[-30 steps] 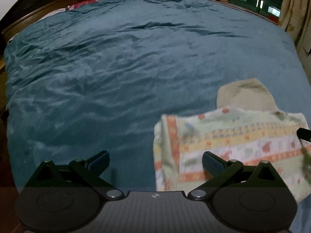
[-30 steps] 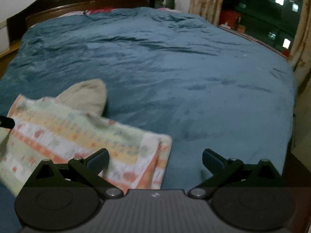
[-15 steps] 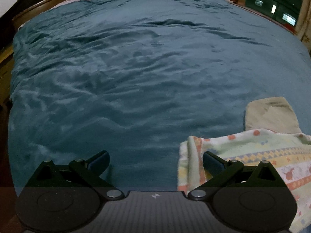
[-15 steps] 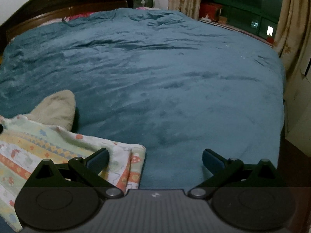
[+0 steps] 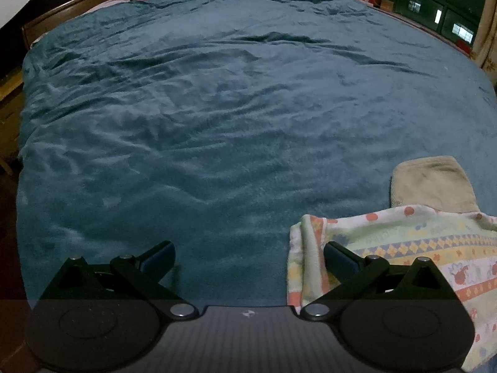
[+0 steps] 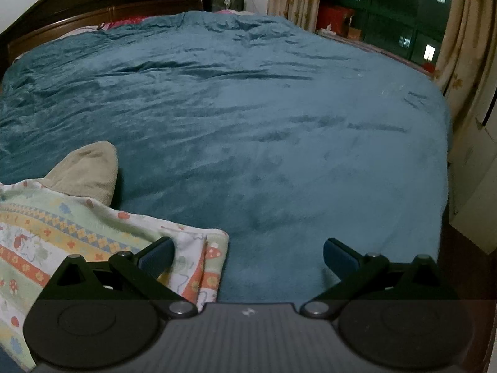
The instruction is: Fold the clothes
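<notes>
In the left wrist view the left gripper (image 5: 248, 255) hovers low over the near edge of the teal blanket (image 5: 233, 124) with its jaws spread wide and nothing between them; the patterned garment (image 5: 403, 248) lies folded at the near right, its doubled left edge just beside the right finger, and a beige cloth (image 5: 435, 183) pokes out from under its far side. The risk I judge here is a sloppy pinch: that left edge is a stack of loose layers, so closing on it from this angle could catch only the top ply and peel the fold apart, or take a bite of blanket with it. In the right wrist view the right gripper (image 6: 248, 255) is likewise wide open and empty, and the same patterned garment (image 6: 77, 236) sits at the near left, its right corner passing under the left finger, with the beige cloth (image 6: 84, 171) just beyond. Lifting one side without the other, I think, would skew the rectangle, and dragging it over the plush blanket could ruck the bottom layer and carry the beige cloth along. Low light blurs the print, so how many layers there are cannot be told
</notes>
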Tool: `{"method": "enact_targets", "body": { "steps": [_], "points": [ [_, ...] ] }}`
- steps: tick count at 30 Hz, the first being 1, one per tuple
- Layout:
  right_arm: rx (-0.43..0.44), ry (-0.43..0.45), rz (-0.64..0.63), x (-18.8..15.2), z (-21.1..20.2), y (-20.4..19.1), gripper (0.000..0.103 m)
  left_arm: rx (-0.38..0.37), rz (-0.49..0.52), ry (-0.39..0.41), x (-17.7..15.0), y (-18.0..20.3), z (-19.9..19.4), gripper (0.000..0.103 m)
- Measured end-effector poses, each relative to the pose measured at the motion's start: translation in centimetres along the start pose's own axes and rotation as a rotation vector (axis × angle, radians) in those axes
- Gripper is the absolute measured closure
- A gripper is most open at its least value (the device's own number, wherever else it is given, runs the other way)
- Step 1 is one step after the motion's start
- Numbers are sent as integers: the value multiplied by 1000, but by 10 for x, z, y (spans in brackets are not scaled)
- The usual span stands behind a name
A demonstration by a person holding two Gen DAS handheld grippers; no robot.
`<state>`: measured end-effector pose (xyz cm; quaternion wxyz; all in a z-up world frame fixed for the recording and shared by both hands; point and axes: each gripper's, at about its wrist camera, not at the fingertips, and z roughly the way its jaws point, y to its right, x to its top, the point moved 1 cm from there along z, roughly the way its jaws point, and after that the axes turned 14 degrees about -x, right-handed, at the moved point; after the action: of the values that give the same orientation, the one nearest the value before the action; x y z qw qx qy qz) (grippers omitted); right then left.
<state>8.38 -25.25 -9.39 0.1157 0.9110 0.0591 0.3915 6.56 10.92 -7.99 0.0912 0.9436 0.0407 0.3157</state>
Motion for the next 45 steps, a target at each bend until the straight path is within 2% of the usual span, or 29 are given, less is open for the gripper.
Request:
{"method": "enact_targets", "body": {
  "steps": [6, 15, 23, 28, 36, 41, 45],
  "points": [
    [19, 25, -6, -2, -13, 1, 0, 5, 22, 16, -5, 4, -11, 0],
    [140, 71, -86, -5, -45, -17, 0, -25, 9, 34, -14, 7, -25, 0],
    [269, 94, -202, -16, -78, -54, 0, -79, 9, 83, -21, 16, -47, 0],
    [346, 109, -286, -26, -98, -77, 0, -83, -9, 111, -22, 15, -57, 0],
    [443, 145, -442, -37, -119, -122, 0, 6, -51, 77, -22, 0, -56, 0],
    [488, 172, -526, -40, -125, -149, 1, -9, -100, 55, -24, -13, -52, 0],
    [500, 196, -600, -44, -128, -170, 7, -30, -124, 38, -27, -16, -49, 0]
  ]
}}
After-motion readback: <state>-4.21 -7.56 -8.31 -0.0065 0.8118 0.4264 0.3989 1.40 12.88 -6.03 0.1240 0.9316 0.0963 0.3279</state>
